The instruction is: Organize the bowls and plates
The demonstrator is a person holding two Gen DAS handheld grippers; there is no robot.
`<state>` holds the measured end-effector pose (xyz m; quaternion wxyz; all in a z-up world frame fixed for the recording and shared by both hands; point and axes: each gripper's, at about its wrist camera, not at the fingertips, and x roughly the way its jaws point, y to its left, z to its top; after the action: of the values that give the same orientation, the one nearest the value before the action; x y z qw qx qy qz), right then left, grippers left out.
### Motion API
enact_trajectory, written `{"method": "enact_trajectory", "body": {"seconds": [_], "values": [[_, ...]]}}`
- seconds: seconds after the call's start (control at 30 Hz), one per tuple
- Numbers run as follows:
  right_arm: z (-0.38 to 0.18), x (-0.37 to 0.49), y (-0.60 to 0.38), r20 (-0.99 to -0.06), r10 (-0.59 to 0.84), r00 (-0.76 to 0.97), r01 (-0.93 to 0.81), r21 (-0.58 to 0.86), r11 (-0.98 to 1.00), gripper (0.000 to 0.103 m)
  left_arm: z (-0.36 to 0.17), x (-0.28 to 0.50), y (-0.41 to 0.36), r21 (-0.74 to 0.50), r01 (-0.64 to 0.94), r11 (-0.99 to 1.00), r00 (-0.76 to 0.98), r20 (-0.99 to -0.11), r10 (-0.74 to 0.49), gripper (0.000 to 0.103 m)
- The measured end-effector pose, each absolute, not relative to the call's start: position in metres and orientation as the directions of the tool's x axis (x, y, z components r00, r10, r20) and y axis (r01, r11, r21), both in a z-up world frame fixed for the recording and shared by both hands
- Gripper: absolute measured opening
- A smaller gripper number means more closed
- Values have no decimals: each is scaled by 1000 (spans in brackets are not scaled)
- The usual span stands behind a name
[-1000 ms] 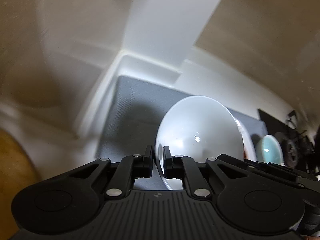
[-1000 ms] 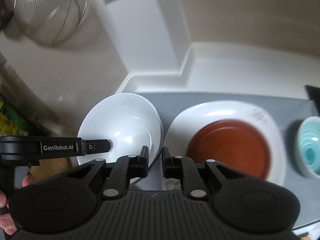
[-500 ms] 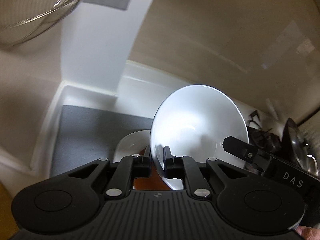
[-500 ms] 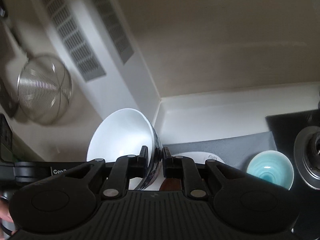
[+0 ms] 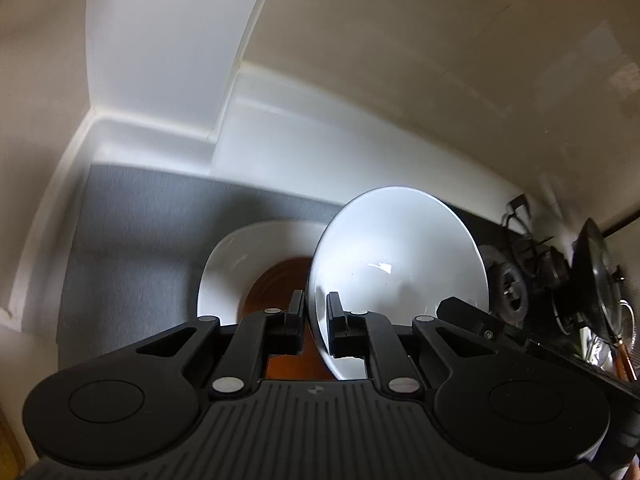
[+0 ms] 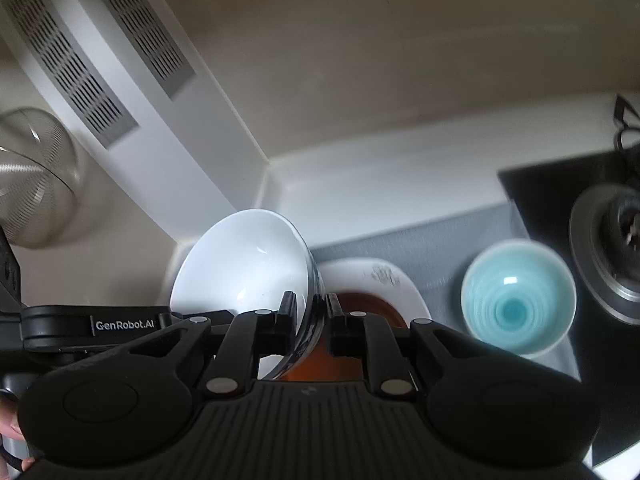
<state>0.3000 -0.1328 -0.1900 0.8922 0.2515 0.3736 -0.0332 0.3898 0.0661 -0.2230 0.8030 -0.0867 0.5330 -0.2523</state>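
- Gripping from two sides, your left gripper and your right gripper are both clamped on the rim of the same white bowl, with the jaws drawn narrow around the thin wall.
- On the left gripper, one finger sits outside the bowl wall and the other inside it; the bowl is tipped on edge so its white inside faces that camera.
- On the right gripper, the fingers pinch the opposite part of the rim; from that side you see the bowl leaning away to the left, with a dark pattern showing on its outer wall by the jaws.
- Your right gripper's black body shows at the lower right of the left camera's view, and the left gripper's body, marked with white lettering, shows at the lower left of the right camera's view.
- Just below the held bowl lies a white plate with a brown plate resting in its middle; the bowl is lifted above them, and whether it touches them you cannot tell.
- Both plates rest on a grey mat that reaches the back left corner of the white counter.
- A pale blue bowl stands upright near the mat's right edge, apart from the plates.
- Beyond that edge is a black stove with a burner.
- A wire strainer hangs at the far left, beside a vented white panel.
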Motion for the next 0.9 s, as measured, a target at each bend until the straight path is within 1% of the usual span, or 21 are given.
{"method": "enact_trajectory", "body": {"seconds": [0.13,0.4,0.57,0.9], "values": [[-209,301,-131,-710,133,692,264,420,868,15,-243,394,70,-420,297,857,268,-825,-497,11],[-244,303,-137,-754,117,646,323,410,853,15,-278,399,60,-397,310,864,221,-854,-472,11],[-265,307,-136,-774,121,621,329,398,857,15,-295,403,55,-375,309,874,210,-870,-447,11],[-279,317,-138,-790,129,599,319,383,867,14,-306,408,49,-363,310,879,214,-874,-436,11]]}}
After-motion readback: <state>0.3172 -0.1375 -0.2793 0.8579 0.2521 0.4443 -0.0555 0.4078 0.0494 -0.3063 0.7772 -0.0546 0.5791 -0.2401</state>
